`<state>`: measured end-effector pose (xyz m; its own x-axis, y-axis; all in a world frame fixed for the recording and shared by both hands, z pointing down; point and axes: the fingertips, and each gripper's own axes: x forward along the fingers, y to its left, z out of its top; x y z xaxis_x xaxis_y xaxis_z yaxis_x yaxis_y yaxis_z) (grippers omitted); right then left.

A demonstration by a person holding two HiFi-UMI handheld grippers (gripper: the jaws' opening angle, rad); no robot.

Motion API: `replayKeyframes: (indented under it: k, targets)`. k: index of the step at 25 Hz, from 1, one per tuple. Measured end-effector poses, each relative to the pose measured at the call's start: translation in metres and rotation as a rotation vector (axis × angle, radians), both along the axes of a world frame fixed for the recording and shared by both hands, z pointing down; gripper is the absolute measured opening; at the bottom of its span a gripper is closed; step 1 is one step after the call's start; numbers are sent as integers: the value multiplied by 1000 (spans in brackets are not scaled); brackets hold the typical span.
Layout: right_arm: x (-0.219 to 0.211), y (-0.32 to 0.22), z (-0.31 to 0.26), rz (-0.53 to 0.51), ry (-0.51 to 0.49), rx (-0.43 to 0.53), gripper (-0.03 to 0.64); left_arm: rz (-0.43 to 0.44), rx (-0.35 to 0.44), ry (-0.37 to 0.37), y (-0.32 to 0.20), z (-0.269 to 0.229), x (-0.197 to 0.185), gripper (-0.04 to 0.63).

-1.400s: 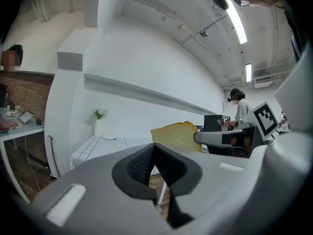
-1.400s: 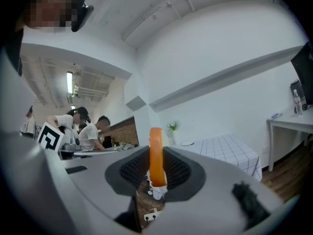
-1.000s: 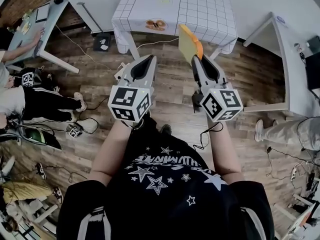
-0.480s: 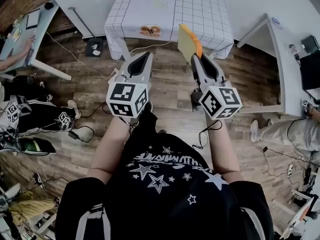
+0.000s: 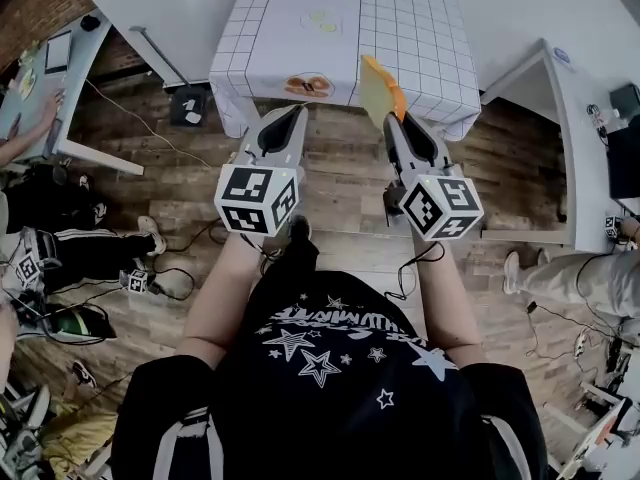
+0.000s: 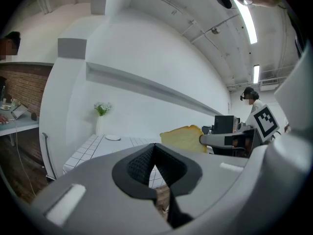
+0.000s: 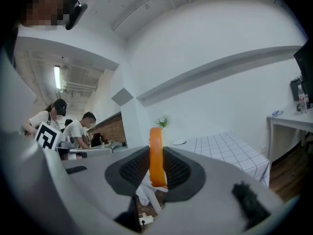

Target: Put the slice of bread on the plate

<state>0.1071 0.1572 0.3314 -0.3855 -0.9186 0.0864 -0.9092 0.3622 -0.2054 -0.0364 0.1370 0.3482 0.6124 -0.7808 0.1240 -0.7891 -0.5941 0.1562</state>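
Bread slice (image 5: 378, 88) clamped in right hand-held gripper (image 5: 398, 118), near table (image 5: 290, 43) front edge; left hand-held gripper (image 5: 283, 120) together, empty.

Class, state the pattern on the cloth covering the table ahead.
The cloth is white with a thin dark grid, clearest in the head view.

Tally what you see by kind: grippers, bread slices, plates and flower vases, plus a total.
Grippers: 2, left gripper and right gripper
Bread slice: 1, in the right gripper
Plate: 1, on the table
Flower vase: 1
Total: 5
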Motion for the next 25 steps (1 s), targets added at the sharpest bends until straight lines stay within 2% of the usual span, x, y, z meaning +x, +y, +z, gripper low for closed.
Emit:
replayKeyframes:
  k: [15,25]
  targets:
    - [-28,-102,7,17,35,-24,87,28,-14,22,-104,8,-26,9]
    - [-48,-131,10,46,70,-39,87,75,-23,55,-140,15,-41,9]
